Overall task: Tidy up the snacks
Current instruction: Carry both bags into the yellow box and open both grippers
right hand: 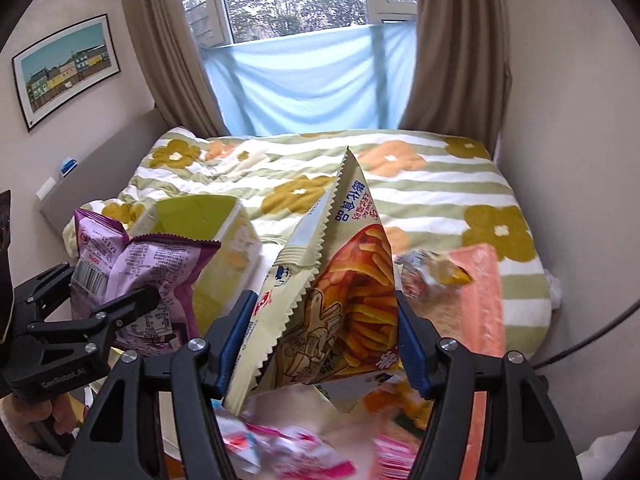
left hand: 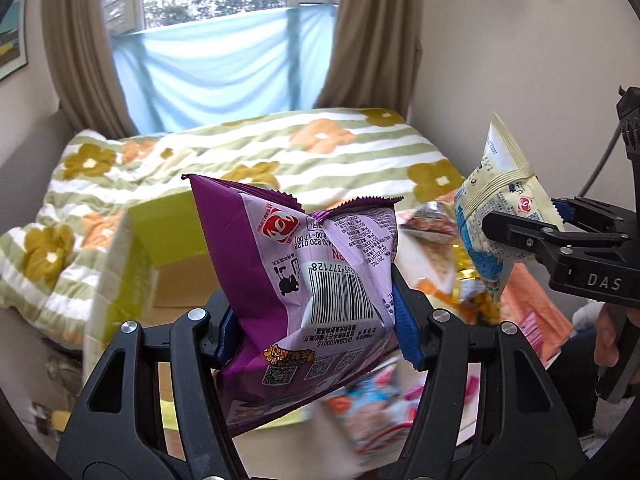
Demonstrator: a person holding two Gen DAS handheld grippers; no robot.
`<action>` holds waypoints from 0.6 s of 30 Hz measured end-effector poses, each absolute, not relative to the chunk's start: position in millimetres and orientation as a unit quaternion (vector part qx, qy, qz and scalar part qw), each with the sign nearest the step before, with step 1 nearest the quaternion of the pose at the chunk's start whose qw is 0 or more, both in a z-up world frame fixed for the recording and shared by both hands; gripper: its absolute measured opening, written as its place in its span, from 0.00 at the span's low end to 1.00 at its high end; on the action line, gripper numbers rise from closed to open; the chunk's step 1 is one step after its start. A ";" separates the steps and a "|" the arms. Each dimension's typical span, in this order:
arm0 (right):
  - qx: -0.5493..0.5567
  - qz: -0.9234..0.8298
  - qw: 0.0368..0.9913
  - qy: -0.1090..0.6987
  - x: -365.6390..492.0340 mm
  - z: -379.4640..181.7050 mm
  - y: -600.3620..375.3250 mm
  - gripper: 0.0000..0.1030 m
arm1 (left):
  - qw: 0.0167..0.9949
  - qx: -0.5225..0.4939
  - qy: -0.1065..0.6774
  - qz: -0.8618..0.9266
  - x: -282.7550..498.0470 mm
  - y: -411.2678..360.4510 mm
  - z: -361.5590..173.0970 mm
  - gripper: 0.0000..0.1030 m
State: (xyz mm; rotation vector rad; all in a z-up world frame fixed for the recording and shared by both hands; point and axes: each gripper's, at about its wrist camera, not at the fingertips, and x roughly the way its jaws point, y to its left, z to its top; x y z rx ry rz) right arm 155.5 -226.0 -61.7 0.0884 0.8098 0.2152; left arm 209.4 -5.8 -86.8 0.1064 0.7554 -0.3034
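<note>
My left gripper [left hand: 316, 320] is shut on a purple snack bag [left hand: 312, 276] and holds it in the air above an open green cardboard box [left hand: 136, 256]. The purple bag also shows in the right wrist view [right hand: 136, 276], with the left gripper [right hand: 120, 312] around it. My right gripper [right hand: 324, 336] is shut on a cream snack bag printed with orange fries [right hand: 340, 304], held up in the air. In the left wrist view that cream bag [left hand: 496, 196] hangs from the right gripper [left hand: 520, 232] at the right.
Several loose snack packets [left hand: 372, 412] lie blurred below both grippers. A pink-orange box [right hand: 484, 320] sits at the right on the bed. The bed has a striped, flowered blanket [right hand: 420, 184]. Window and curtains stand behind it.
</note>
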 end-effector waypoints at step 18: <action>0.071 0.169 0.894 0.408 196.8 -98.8 -29.4 0.59 | 0.879 0.071 0.451 -0.139 258.5 164.3 -159.8 0.57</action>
